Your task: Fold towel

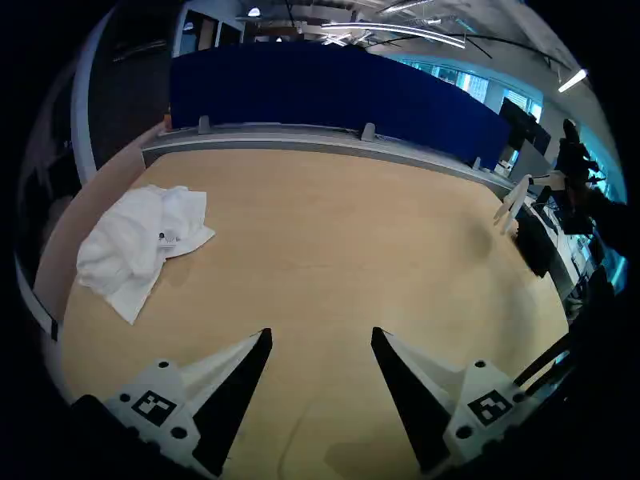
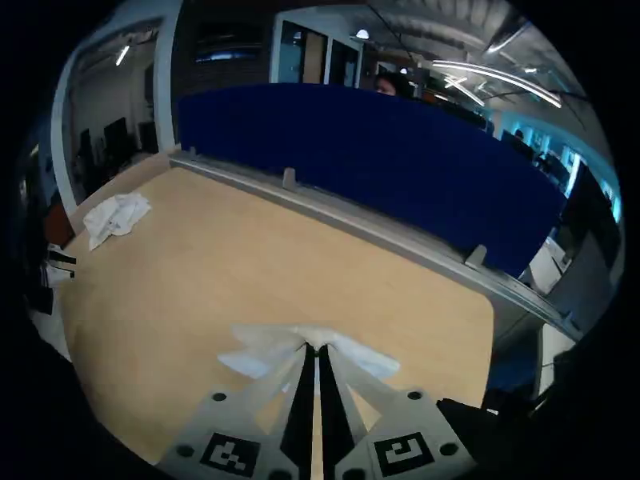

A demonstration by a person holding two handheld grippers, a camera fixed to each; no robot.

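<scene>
A crumpled white towel (image 1: 144, 240) lies on the left part of the light wooden table (image 1: 336, 240); in the right gripper view the towel (image 2: 116, 214) is far off to the left. My left gripper (image 1: 320, 332) hangs open above the near table edge, nothing between its fingers, the towel ahead and to its left. My right gripper (image 2: 314, 348) is shut, with a small piece of white cloth (image 2: 264, 352) pinched at its fingertips and flaring out on both sides. In the left gripper view the right gripper (image 1: 512, 204) is small at the table's far right edge.
A blue partition (image 1: 320, 88) on a grey rail (image 1: 320, 140) closes the back of the table. A low wooden side panel (image 1: 88, 200) runs along the left edge. Dark office equipment (image 1: 552, 232) stands beyond the right edge.
</scene>
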